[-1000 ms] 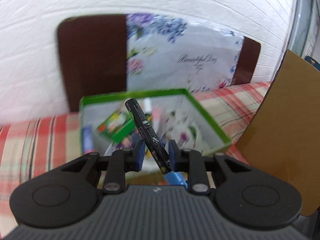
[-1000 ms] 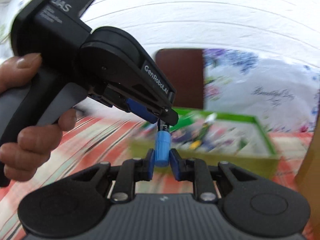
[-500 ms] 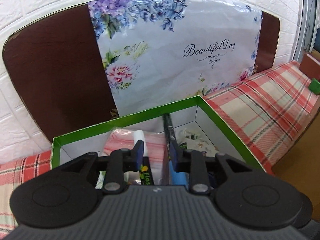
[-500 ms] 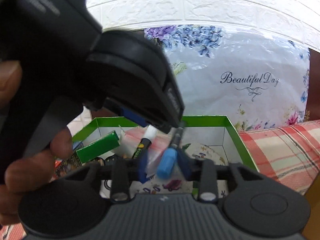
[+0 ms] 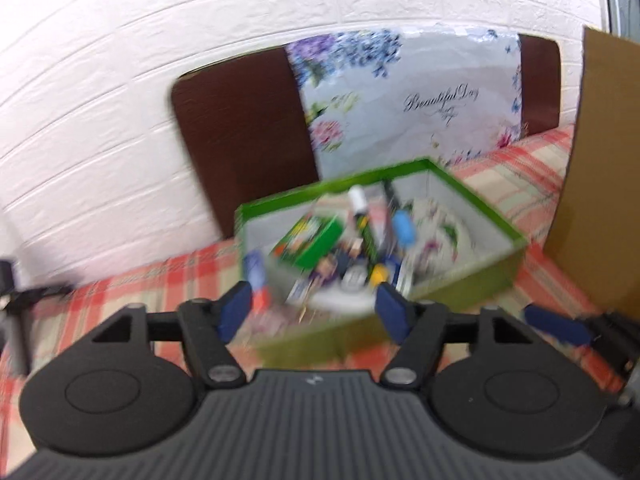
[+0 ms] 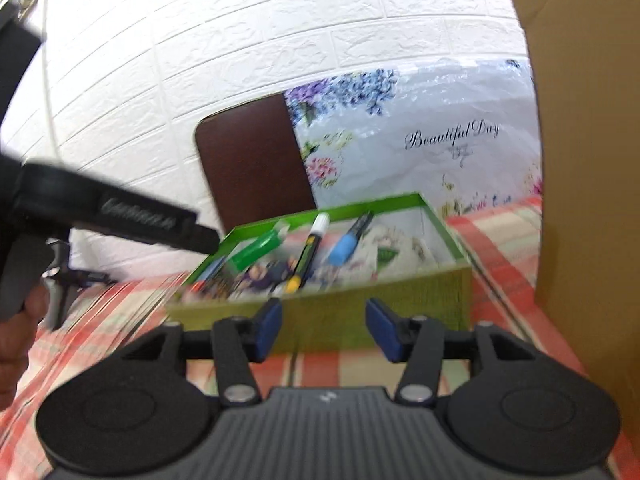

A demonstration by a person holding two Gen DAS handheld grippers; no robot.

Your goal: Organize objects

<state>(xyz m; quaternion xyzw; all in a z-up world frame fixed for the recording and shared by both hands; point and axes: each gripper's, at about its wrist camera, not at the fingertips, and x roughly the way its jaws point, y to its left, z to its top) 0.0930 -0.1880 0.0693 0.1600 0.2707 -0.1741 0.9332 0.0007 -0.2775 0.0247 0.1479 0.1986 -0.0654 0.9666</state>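
Observation:
A green-rimmed box (image 5: 460, 272) (image 6: 376, 312) sits on the plaid cloth, filled with small items. Inside lies a black marker with a blue cap (image 6: 348, 240) (image 5: 400, 228), next to a white-capped marker (image 6: 312, 244) (image 5: 360, 216) and a green packet (image 6: 260, 248) (image 5: 312, 240). My left gripper (image 5: 314, 312) hangs in front of the box, jaws opening, nothing between them. My right gripper (image 6: 324, 330) is also before the box's near wall, jaws opening and empty. The left tool's body (image 6: 120, 216) and a hand (image 6: 16, 328) show at the left of the right wrist view.
A brown cardboard panel (image 5: 600, 168) (image 6: 588, 160) stands right of the box. Behind it lean a dark brown board (image 5: 240, 148) and a floral "Beautiful Day" sheet (image 5: 420, 108) against the white brick wall. A black stand (image 6: 68, 280) is at far left.
Both grippers carried the blue-capped marker over the box, let go of it and drew back. The marker now lies inside the box, and both pairs of jaws have spread.

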